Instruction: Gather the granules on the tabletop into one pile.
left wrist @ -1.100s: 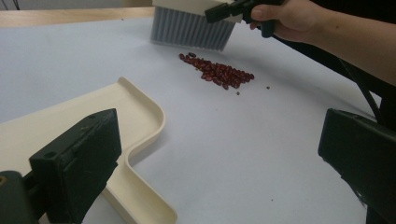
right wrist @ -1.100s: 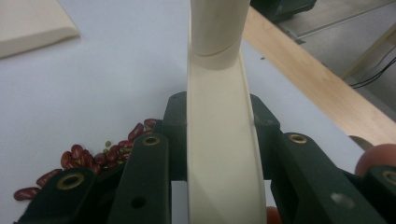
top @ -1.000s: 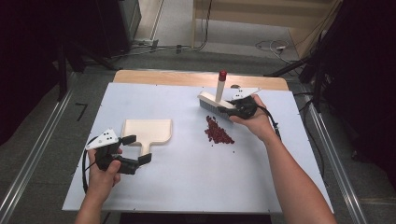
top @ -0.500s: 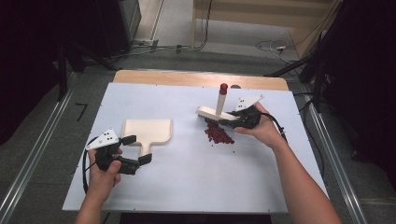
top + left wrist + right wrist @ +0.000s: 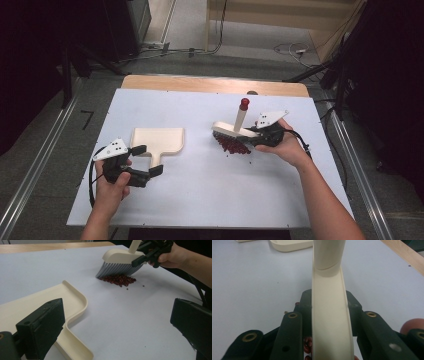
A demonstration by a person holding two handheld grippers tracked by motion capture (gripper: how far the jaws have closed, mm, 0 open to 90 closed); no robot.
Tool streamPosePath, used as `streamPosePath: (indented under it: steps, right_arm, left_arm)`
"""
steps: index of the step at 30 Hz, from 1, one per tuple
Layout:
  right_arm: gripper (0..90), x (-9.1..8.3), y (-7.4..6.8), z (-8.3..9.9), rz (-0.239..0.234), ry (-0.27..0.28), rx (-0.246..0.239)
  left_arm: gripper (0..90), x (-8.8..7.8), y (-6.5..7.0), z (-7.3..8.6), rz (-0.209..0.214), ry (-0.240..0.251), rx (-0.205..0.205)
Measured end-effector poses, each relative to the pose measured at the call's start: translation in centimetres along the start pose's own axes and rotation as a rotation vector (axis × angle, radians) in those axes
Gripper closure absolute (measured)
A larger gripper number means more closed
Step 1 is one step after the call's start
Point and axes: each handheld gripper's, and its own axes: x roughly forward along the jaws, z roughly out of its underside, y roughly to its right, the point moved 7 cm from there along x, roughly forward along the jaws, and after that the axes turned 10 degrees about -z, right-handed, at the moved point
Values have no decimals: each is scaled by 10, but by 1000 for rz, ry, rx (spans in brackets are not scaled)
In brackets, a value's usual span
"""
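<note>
Two claws at work: my right claw [image 5: 255, 136] is clamping the brush [image 5: 231, 131] over the beans [image 5: 234, 146] mid-counter [image 5: 200, 200] — sweeping low toward the dustpan [image 5: 157, 141], beside my wide-open left claw [image 5: 145, 160].

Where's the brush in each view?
High view: brush right of centre, over the red beans.
Left gripper view: top right, bristles on the beans.
Right gripper view: cream head centre, clamped in the right tongs.
Shared landmark: dustpan.
</note>
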Motion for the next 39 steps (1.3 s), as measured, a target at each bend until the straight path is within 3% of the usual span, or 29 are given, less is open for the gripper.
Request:
streamPosePath:
  steps: [12, 18, 25, 28, 30, 34, 36, 39]
  right_arm:
    - [655, -6, -9, 2, 7, 10, -11]
    - [655, -11, -8, -1, 62, 49, 2]
    - [655, -21, -14, -23, 127, 125, 16]
    - [654, -18, -24, -33, 102, 143, 61]
    - [654, -12, -32, -38, 68, 127, 117]
    - [654, 9, -48, -41, 21, 90, 286]
    - [654, 18, -52, -38, 19, 73, 320]
    - [654, 29, -53, -29, 23, 50, 329]
  left_arm:
    - [0, -1, 0, -1, -1, 3, -3]
    - [0, -1, -1, -1, -2, 4, -4]
    - [0, -1, -1, -1, -1, 4, -3]
    - [0, 0, -1, -1, -1, 2, -3]
    - [0, 0, -1, -1, 0, 3, -2]
    - [0, 0, 0, -1, 1, 4, -4]
    - [0, -1, 0, -1, 1, 6, -4]
    - [0, -2, -1, -1, 0, 6, -4]
